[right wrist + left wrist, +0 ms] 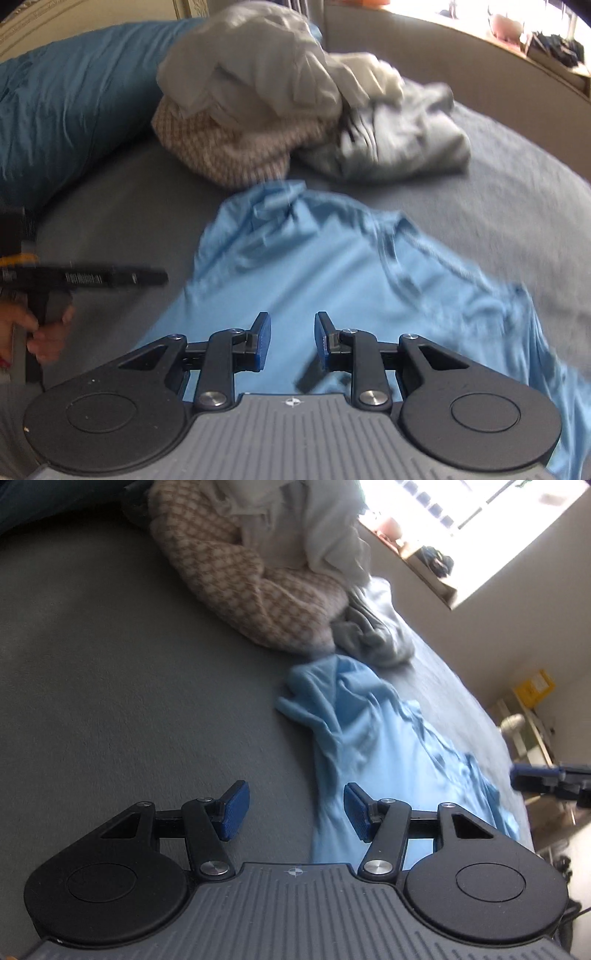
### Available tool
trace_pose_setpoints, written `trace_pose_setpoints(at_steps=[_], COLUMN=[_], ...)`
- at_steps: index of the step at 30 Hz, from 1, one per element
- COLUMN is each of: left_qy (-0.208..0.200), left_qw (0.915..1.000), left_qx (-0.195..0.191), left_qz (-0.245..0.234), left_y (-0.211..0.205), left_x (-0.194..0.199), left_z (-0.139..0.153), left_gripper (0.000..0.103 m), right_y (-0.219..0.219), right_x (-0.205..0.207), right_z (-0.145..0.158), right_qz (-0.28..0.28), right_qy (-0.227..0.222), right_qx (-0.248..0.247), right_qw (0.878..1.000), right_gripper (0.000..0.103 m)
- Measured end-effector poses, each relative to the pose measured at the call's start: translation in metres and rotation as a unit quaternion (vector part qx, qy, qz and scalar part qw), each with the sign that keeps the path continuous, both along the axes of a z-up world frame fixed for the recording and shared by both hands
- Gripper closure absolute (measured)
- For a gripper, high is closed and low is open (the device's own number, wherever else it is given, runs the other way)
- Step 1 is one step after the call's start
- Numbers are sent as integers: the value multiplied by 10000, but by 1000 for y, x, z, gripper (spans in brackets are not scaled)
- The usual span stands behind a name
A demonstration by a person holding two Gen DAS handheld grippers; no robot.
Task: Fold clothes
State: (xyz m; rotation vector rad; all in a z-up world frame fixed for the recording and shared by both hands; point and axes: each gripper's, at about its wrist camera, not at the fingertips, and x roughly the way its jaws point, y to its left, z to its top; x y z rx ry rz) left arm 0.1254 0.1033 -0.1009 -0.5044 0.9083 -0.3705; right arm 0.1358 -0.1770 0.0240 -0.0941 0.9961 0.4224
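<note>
A light blue T-shirt (373, 738) (332, 266) lies crumpled on the grey bed cover. My left gripper (295, 812) is open at the shirt's left edge, its right pad over the cloth and its left pad over bare cover. My right gripper (291, 341) is open just above the shirt's lower part, nothing between its pads. In the right wrist view the left gripper's black body (85, 277) shows at the far left, held by a hand (40, 332). In the left wrist view the right gripper (546, 779) appears at the right edge.
Behind the shirt lies a heap: a beige checked knit (236, 576) (225, 147), a white garment (255, 70) and a grey one (402, 140). A teal pillow (62, 110) is at the left. A windowsill (424, 554) and a yellow box (535, 686) lie past the bed's edge.
</note>
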Motion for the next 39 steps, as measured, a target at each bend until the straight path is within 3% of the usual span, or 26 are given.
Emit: trace_pose_setpoints(at_steps=[9,14,17,20,23,28,34,37,39], left_qy=[-5,81,97,150,304,665,1091,1214,1224], left_qw=[9978,9971,9977,9976,9956,9857,9655,9548,9536], left_qx=[-515,-496,-345,-405,-726,-1398,-2189,-2479,-2478], left_qz=[427,564,571,538,501,662,895,1105,1196], left_y=[2,-3,-6,-4,7,17,27,27,25], left_x=[44,63,68,68,63,64,67,67,69], left_z=[-16,-22,-22,-23,-27,-39,-54,-58,-59], left_gripper=[51,67,85,87,86,86,86,86,86], right_y=[54,57,49,40,32,22,15,13,11], right_x=[76,97,104,107,108,105,102,100,97], right_z=[-50,-83,-98,-110,-119,-123,-123,-123,-124], right_qz=[-399,-972,-1317,-1552,-1709,-1812,-1891,-1896,-1919], right_qy=[-118,156,325,466,575,627,674,675,676], right_qx=[838,1013,1172,1268,1354,1554,1718,1739,1762], right_qw=[9956,9900,9838,9786,9742,9691,9645,9640,9631], right_gripper=[75,75,75,75,76,76,76,76,76])
